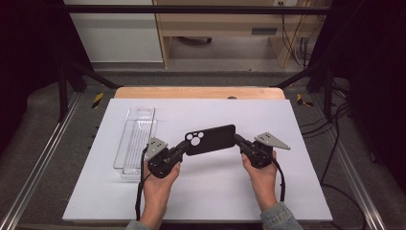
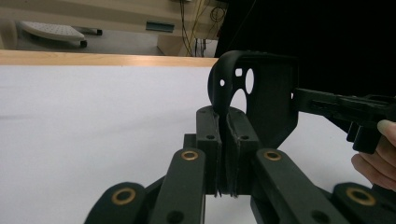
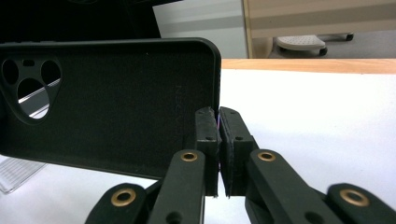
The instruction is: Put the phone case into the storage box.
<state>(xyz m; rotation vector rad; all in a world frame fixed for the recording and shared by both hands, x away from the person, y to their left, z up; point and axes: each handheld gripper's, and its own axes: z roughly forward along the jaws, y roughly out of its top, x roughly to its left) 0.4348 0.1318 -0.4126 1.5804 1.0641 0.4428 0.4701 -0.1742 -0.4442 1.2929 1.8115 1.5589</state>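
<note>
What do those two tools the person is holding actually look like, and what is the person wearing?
Both the left gripper and the right gripper are matte black, with two flat jaws driven by linked bars on brass-coloured pivots. Each carries a grey three-cornered plate on top and trails a black cable toward the person. A blue denim sleeve with a frayed cuff covers the right wrist.
</note>
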